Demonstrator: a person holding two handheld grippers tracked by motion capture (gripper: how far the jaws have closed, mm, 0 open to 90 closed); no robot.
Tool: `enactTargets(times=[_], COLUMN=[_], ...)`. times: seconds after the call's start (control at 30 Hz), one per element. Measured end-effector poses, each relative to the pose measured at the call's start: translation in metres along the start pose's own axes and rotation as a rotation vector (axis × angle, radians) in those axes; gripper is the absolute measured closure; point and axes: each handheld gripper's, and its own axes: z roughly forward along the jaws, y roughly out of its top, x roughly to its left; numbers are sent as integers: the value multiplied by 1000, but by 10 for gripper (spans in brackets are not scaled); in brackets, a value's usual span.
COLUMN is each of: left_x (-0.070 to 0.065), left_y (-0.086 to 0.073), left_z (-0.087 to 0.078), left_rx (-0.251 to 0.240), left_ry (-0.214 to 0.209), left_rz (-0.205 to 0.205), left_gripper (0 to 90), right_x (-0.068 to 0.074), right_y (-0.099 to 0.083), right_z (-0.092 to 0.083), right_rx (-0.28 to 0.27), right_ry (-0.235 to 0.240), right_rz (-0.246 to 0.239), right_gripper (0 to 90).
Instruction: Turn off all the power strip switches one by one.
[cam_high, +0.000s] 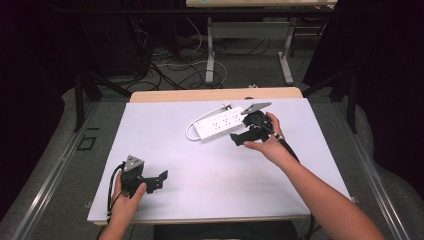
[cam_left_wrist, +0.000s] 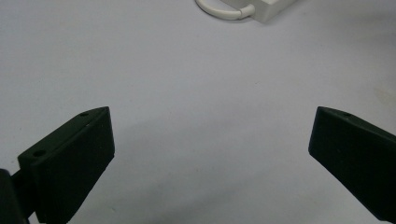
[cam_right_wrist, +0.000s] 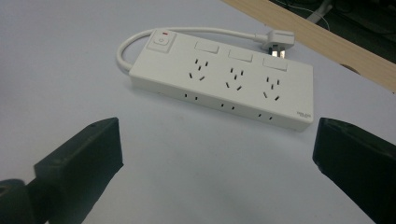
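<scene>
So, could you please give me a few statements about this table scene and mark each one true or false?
1. The power strip lies flat on the white table with its sockets facing up. True.
2. The right gripper is shut on the power strip. False: it is open and holds nothing, with the strip lying beyond it.
3. The plug on the strip's cable is pushed into one of the strip's sockets. False: it lies loose on the table beside the strip.
4. The left gripper is open over bare table, far from the strip. True.
5. The strip has one switch with a red mark at its cable end. True.
</scene>
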Motion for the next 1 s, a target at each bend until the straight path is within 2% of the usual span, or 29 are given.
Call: enactTargets(times=[0.3,0.47,0.67,0.83,0.87,1.0], left_x=[2,3,3,3,3,3], left_y=[0,0,0,0,0,0], left_z=[0,-1,0,-1,-1,0], left_rx=[7,9,9,8,7,1], left_ry=[1,1,2,1,2,4], left_rz=[-8,-13,-11,-11,-12,-14], left_gripper=[6,6,6,6,6,6], right_x=[3,3,0,0,0,-1], right_y=[18,29,43,49,52,57], right_z=[10,19,27,33,35,40], right_rx=[32,23,33,22,43,43], right_ry=[0,8,-2,-6,-10,2], right_rz=[-24,-10,-19,-26,-29,-29], right_gripper=[52,65,145,149,158,187])
